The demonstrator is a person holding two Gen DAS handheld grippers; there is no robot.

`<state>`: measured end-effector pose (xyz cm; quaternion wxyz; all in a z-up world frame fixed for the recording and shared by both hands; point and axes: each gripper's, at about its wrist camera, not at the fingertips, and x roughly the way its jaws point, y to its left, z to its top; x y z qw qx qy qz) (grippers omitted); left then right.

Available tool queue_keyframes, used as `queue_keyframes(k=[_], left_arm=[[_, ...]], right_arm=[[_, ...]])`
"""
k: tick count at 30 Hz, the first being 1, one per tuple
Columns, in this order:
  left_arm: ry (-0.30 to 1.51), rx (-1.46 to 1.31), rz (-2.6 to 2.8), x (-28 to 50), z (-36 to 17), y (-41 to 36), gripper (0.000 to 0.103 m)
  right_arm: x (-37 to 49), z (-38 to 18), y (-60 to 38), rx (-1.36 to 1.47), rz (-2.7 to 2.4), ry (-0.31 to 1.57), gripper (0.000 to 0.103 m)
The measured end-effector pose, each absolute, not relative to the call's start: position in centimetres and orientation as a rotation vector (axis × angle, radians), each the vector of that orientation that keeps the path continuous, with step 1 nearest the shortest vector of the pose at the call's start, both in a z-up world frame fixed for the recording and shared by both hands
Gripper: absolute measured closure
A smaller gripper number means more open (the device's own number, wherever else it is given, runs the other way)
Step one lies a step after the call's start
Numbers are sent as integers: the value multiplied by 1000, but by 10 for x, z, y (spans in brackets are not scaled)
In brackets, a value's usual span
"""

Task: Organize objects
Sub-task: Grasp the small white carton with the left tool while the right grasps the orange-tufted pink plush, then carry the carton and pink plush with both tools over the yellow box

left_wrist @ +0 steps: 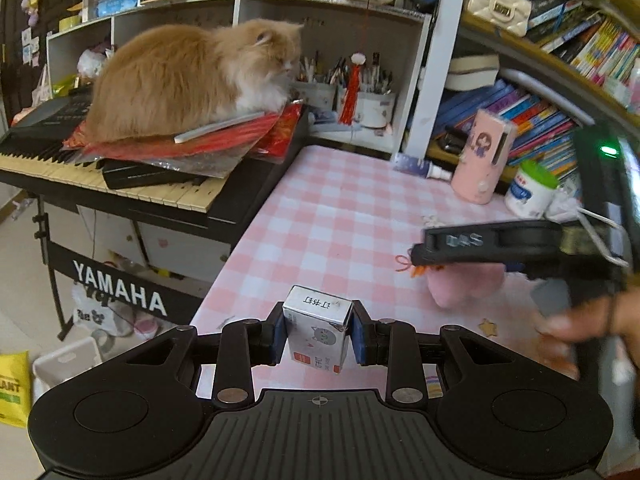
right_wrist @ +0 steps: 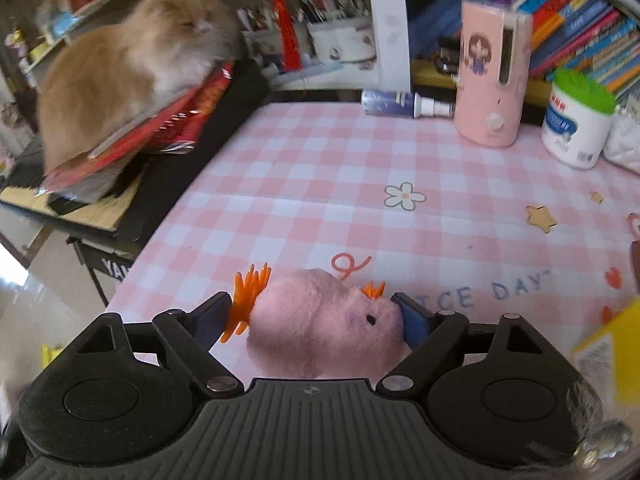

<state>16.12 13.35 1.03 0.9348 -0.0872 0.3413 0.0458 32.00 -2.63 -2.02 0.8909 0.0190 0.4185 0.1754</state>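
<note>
My left gripper [left_wrist: 318, 334] is shut on a small white box [left_wrist: 318, 330] with printed characters, held above the near left edge of the pink checked table [left_wrist: 332, 216]. My right gripper [right_wrist: 316, 318] is shut on a pink plush toy [right_wrist: 320, 320] with orange fins, held low over the table [right_wrist: 320, 168]. In the left wrist view the right gripper [left_wrist: 420, 256] shows at the right with the plush [left_wrist: 464, 284] under it.
An orange cat [left_wrist: 188, 76] lies on red papers on a Yamaha keyboard [left_wrist: 100, 172] left of the table. A pink holder [right_wrist: 494, 76], a white jar with green lid [right_wrist: 576, 124] and a spray bottle [right_wrist: 404, 104] stand at the back. Bookshelves are behind them.
</note>
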Motion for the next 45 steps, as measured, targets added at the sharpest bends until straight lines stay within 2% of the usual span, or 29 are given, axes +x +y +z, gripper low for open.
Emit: queue_keyframes(k=[14, 32, 45], left_arm=[[652, -219, -8, 96, 25, 128, 73], [681, -154, -153, -10, 21, 114, 73], [721, -96, -360, -30, 18, 70, 73]], right_arm=[[179, 33, -67, -48, 378, 742, 18], [36, 16, -84, 7, 267, 808, 18], [-34, 12, -125, 94, 110, 826, 18]])
